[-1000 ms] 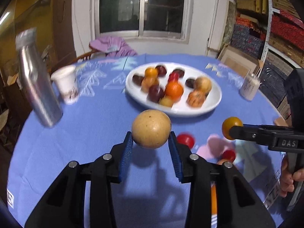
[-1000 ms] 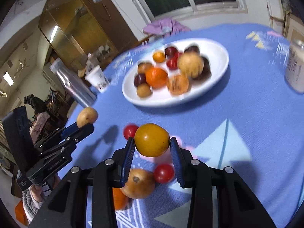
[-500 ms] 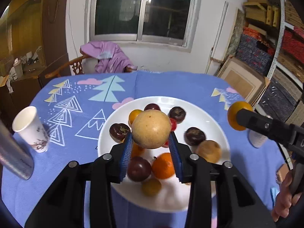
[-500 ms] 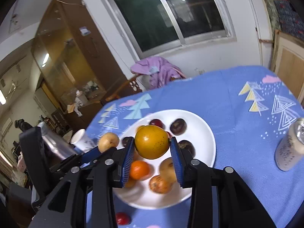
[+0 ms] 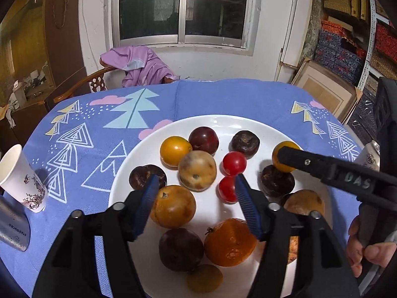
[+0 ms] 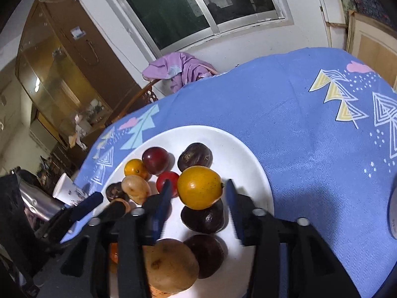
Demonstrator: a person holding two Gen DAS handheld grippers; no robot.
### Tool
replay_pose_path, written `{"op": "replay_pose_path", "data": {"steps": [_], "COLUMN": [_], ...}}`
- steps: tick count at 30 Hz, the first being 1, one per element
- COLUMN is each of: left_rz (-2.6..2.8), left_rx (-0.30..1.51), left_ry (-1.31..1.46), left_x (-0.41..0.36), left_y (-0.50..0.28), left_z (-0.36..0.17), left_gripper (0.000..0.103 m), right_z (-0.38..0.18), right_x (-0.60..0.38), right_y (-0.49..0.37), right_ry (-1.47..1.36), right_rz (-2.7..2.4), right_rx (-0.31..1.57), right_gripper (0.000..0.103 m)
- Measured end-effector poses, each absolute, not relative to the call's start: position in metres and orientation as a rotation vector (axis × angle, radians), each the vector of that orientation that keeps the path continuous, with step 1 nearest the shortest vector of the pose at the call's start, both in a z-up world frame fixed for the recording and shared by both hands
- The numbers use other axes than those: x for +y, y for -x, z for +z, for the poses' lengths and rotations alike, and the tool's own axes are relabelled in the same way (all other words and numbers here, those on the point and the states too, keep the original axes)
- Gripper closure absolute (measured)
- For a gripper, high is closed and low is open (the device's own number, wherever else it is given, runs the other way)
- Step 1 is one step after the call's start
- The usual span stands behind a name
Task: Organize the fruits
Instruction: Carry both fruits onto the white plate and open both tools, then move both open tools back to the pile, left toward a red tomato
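Over the white plate both claws are opening — left claw above the tan fruit, right claw around the yellow fruit, pads apart from it.

Both wrist views look steeply down, close; sharing the plate (fruit-laden).

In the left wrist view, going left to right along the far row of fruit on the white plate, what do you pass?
yellow-orange fruit → dark red plum → dark brown fruit → yellow fruit at the right gripper, whose jaws are opening.
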State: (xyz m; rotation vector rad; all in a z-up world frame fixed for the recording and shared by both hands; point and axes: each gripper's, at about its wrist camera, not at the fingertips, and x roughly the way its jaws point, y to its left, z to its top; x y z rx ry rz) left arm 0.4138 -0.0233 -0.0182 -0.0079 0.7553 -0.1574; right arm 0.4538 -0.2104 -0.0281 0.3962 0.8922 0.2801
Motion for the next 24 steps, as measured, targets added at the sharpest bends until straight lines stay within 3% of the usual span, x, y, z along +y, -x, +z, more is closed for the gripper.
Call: {"op": "replay_pose_path", "data": {"steps": [4, 6, 9, 11, 14, 19, 24], "left_rz": [-0.149, -0.134, -0.126, -0.116, -0.073, -0.069, -0.07], "left_rx": [0.735, 0.716, 0.682, 0.665, 0.649, 0.682, 0.764], "left_ry": [0.02, 0.038, 0.089, 0.108, 0.106, 0.104, 0.054], "left_x": [-0.018, -0.012, 0.002, 0.011, 0.023, 0.034, 0.033], "left_y": [-0.407, -0.401, -0.386, -0.37, -0.341, -0.285, -0.235], "left_z": [-0.013, -0.006, 0.01, 0.017, 0.024, 0.02, -0.019], "left_gripper": [0.025, 0.013, 0.012, 0.008, 0.005, 0.005, 0.005], "right_z": [-0.019, -0.006, 0.038, 0.073, 0.114, 0.138, 0.109], "right_x": [-0.217, -0.222, -0.222, -0.22, -0.217, -0.208, -0.223], "right_y": [-0.448, -0.44, -0.413, -0.381, -0.324, -0.265, -0.228], "right_ry": [-0.427, -0.452, -0.477, -0.474, -0.444, -0.367, -0.354], "right_rz": [0.29, 0.298, 0.361, 0.411, 0.449, 0.486, 0.427], "right_rx": [0.866, 0.836, 0.742, 0.657, 0.54, 0.543, 0.57], "right_gripper": [0.041, 0.041, 0.039, 0.022, 0.008, 0.003, 0.003]}}
